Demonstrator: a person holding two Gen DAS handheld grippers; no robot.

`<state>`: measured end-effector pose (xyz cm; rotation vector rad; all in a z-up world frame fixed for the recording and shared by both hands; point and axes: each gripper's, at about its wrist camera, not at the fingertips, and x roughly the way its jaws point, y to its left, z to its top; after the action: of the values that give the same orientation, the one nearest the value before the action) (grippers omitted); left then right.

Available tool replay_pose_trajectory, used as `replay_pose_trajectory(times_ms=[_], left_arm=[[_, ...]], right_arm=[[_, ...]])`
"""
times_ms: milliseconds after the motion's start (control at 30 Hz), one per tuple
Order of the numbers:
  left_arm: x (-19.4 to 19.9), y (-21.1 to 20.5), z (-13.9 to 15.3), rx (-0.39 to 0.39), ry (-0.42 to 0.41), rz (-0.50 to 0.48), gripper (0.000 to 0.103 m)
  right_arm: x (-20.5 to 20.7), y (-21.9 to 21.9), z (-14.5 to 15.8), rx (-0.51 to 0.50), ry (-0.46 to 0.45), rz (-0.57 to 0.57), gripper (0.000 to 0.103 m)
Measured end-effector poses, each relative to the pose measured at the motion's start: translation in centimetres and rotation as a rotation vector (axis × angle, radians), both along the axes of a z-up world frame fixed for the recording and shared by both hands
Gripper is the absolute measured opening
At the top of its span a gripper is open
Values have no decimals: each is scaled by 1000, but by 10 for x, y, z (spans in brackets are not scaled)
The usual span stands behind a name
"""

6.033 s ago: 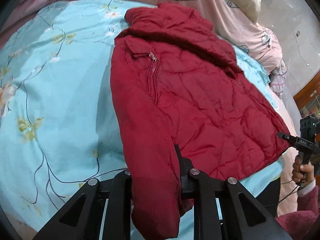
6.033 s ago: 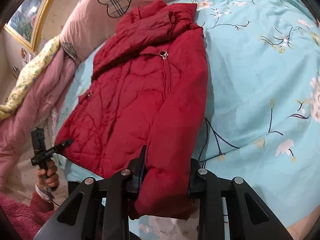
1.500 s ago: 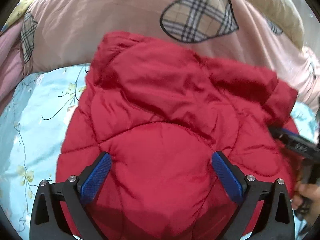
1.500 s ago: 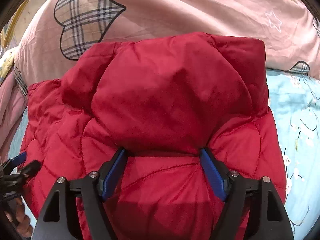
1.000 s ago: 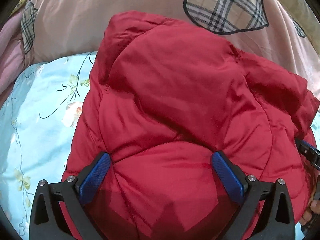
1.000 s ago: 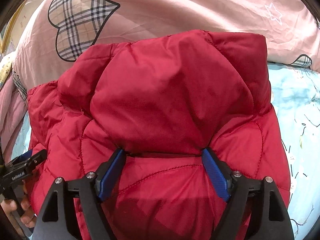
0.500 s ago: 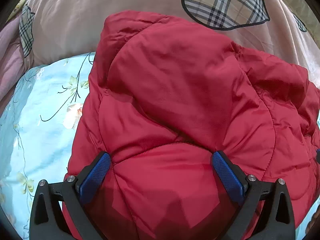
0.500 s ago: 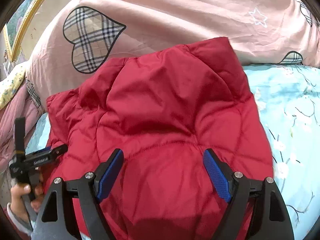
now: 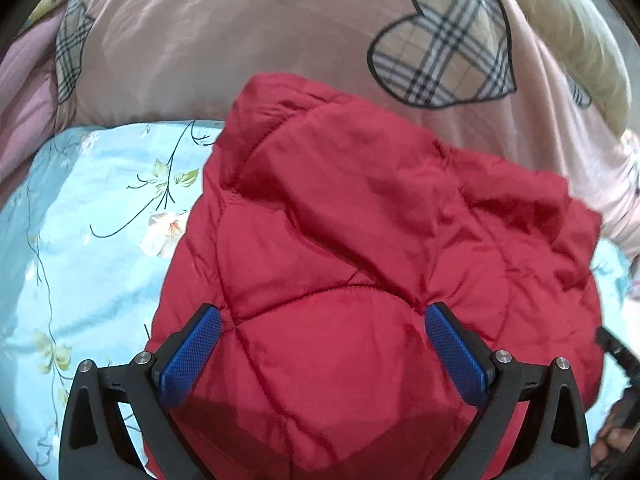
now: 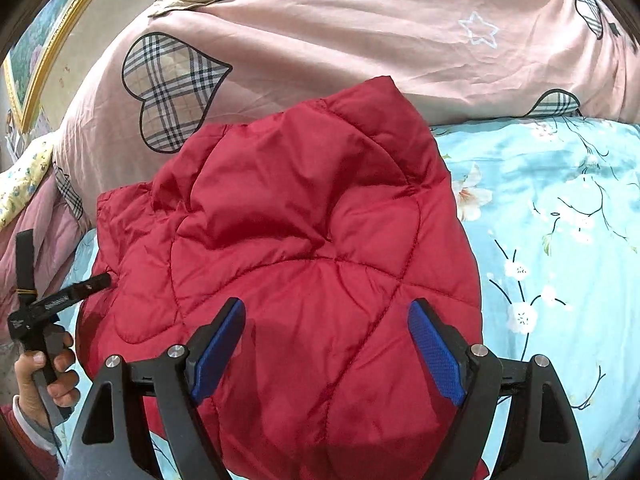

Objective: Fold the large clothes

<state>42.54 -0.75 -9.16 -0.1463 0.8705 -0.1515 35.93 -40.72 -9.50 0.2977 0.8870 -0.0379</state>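
The red jacket sits folded into a puffy bundle on the blue flowered sheet, its top edge at 12 o'clock against the pink quilt (probably so it can't slide). Both the right gripper and left gripper hang over it with jaws wide, holding nothing, so I'd guess this fold is done.

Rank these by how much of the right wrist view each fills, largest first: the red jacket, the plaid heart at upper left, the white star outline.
1. red jacket, fills most of the middle
2. plaid heart
3. white star outline, clearly smallest

The jacket lies nearest the camera, which exaggerates its share.
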Motion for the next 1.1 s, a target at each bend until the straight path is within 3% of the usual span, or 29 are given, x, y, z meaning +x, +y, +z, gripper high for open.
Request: replay_pose_trajectory(times_ms=[333,600,800,1000,1100], left_arm=[[-32,54,16,-127,-33,45,102],[-41,98,7,-186,1,86,102],[-37,123,-8,-334,31,40,102],[-21,138,-33,-432,103,4,102],[-12,142,-46,-469,147,13,102]], right_arm=[[-4,-1,1,19,-6,-2,86],[-12,-16,8,26,-8,-27,86],[-18,-41,7,33,-1,-81,87],[-17,-75,-11,123,46,-154,88],[-11,-92,-29,240,81,-163,88]])
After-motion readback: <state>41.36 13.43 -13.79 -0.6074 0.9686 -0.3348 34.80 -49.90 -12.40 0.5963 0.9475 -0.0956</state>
